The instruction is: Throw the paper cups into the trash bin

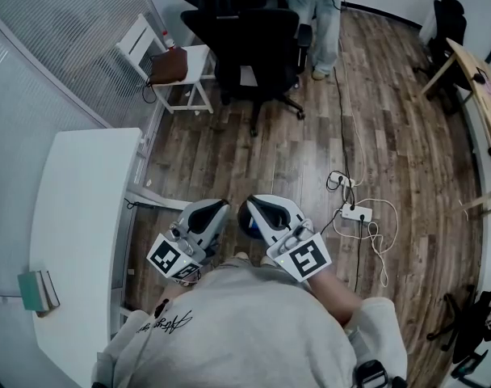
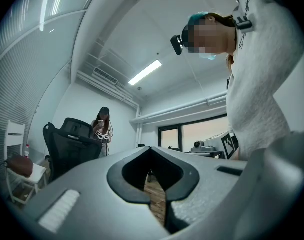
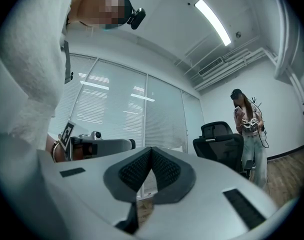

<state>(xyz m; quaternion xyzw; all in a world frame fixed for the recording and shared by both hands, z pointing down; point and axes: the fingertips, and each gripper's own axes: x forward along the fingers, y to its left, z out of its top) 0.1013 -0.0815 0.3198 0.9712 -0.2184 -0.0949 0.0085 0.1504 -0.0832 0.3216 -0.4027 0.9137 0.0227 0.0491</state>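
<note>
Left gripper (image 1: 221,207) and right gripper (image 1: 249,209) closed, empty; shirt script (image 1: 169,323) illegible.

The head camera looks steeply down from above the person, with the black high-backed office chair (image 1: 258,35) well ahead. The camera behind the left claw (image 2: 151,153) and that behind the right claw (image 3: 152,151) sit close, tilted slightly upward, both facing that chair.

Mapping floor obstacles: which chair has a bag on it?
The white chair by the blinds, upper left in the head view: a brown bag sits on its seat. The black office chair beside it holds no bag.
</note>
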